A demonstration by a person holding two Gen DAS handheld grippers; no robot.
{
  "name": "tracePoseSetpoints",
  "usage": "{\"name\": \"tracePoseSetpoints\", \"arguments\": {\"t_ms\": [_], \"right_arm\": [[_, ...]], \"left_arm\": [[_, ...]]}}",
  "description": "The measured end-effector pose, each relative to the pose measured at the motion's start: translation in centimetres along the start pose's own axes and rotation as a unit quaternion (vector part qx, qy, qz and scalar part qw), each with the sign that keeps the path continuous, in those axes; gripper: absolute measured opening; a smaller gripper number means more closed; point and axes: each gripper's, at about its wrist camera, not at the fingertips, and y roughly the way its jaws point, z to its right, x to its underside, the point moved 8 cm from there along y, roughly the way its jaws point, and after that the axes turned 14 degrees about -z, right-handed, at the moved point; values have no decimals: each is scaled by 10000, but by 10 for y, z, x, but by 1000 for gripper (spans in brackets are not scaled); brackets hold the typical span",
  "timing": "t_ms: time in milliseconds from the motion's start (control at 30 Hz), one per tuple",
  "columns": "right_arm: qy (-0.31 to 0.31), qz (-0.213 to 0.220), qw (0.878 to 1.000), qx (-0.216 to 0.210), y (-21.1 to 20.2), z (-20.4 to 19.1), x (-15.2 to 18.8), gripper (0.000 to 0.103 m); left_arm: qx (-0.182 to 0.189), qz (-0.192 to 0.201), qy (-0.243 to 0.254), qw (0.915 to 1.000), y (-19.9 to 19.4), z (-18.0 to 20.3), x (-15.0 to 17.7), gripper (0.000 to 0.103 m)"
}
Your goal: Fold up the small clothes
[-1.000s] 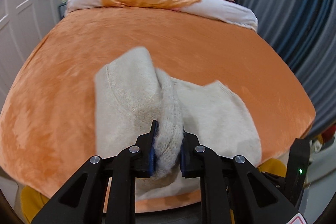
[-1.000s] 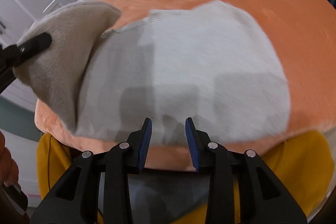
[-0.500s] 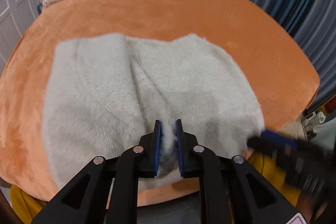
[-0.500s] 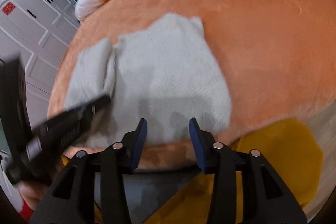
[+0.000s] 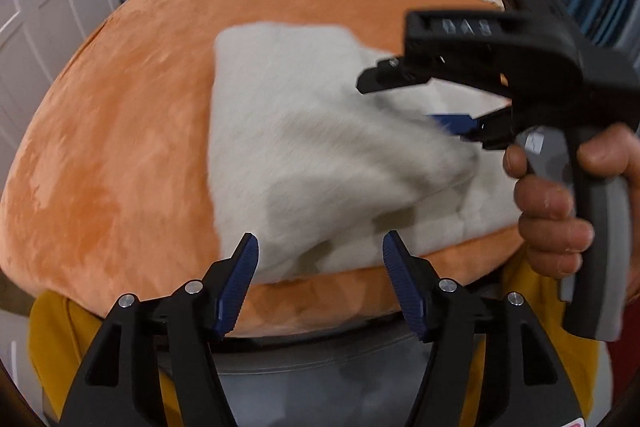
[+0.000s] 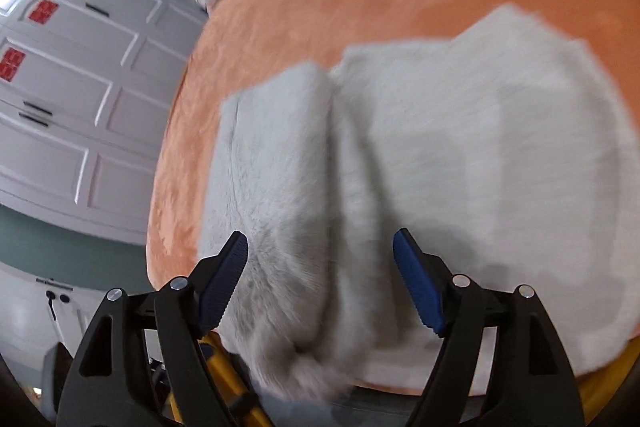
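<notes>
The cream fleece garment [image 5: 304,155] is lying on the orange bedspread [image 5: 120,155] at the near edge of the bed, one side flap already laid over its middle. The left tool [image 5: 320,267] is opening, jaws wide, nothing pressed between its pads. The right tool [image 6: 320,287] is also opening above the folded ridge, gripping nothing. Judged step: releasing after the first side fold. The next move is calling for a grasp on the opposite, unfolded edge.
</notes>
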Motion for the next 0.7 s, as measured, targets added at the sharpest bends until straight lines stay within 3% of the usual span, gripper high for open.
{"name": "tracePoseSetpoints", "arguments": {"t_ms": [100,133,200,233,333,467,567,700], "right_arm": [[-186,-83,9996,199,12,-16,1,74],[-244,-95,9994,212,14,-21,-2,69],[-402,-62,9987,322,11,-28,-6,46],[-542,-33,9978,376,6,-33,-6,15],[-939,442,9943,258,-33,-55,-12,12],[-1071,1296,9858,20,-110,-56,-12,12],[-605,1358,9884,299,-122,-2,-12,12],[383,803,9944,578,-85,94,0,13]], "left_arm": [[-181,-36,-80,9998,12,-9,1,67],[-193,-39,-128,9997,14,-12,1,67],[-177,-40,-238,9996,17,-16,-1,67],[-164,-42,-286,9994,18,-18,-3,67],[-156,-97,-334,9993,18,-19,-6,61],[-81,-127,-345,9993,18,-17,-13,25],[207,-289,-333,9988,29,-7,-14,15],[95,-391,-142,9991,41,9,-14,13]]}}
